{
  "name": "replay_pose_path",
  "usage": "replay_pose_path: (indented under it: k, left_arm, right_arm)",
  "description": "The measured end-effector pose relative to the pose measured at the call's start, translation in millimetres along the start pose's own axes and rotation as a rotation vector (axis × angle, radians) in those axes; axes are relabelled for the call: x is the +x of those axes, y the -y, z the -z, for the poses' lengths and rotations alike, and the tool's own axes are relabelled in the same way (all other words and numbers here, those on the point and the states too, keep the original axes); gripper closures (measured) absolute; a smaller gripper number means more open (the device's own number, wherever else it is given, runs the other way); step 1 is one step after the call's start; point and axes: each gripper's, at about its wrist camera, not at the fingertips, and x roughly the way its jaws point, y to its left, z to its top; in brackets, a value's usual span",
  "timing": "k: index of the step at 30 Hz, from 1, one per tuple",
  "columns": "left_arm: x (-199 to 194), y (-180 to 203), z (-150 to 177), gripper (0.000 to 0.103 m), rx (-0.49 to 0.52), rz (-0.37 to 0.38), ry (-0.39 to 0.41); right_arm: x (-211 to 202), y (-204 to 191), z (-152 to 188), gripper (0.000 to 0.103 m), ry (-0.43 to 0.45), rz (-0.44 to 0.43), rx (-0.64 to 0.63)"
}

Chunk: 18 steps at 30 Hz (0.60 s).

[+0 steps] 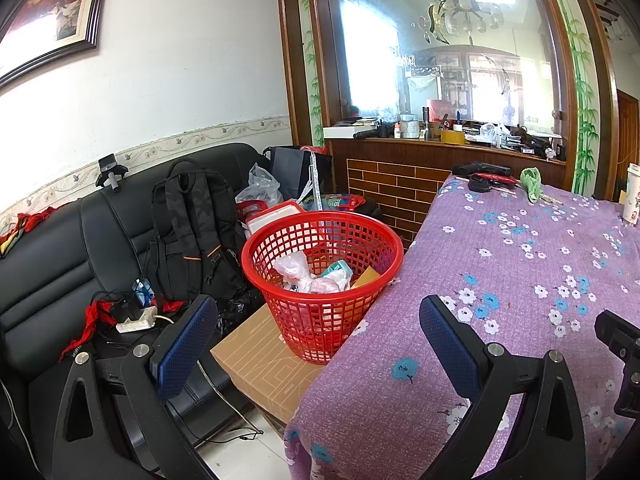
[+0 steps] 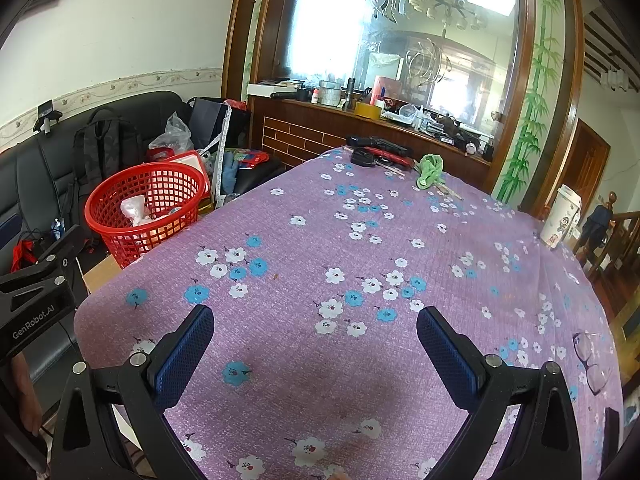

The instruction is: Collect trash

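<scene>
Basket (image 1: 322, 280) beyond left claw (image 1: 316, 344)

You see a black fabric backpack (image 1: 192, 232) leaning upright on the black leather sofa (image 1: 60, 248), and 1 crumpled green cloth (image 2: 431, 170) on the purple flowered tablecloth (image 2: 360, 240).

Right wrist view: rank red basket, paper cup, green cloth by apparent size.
1. red basket, clearly largest.
2. paper cup.
3. green cloth.
Cup and cloth look close; fisheye stretch at the frame edge makes their order unsure.
</scene>
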Motion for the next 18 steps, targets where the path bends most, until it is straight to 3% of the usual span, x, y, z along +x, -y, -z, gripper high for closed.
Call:
replay_pose_path:
  k: [13,18]
  left_arm:
    - [4,11,2,0.002,0.034,0.028,-0.011]
    - [6,62,-3,0.002,0.121,0.190,-0.057]
  right_arm:
    - [12,13,4,0.001,-0.043,-0.022,0.042]
    - [22,68,16,0.001,-0.094,0.052,0.155]
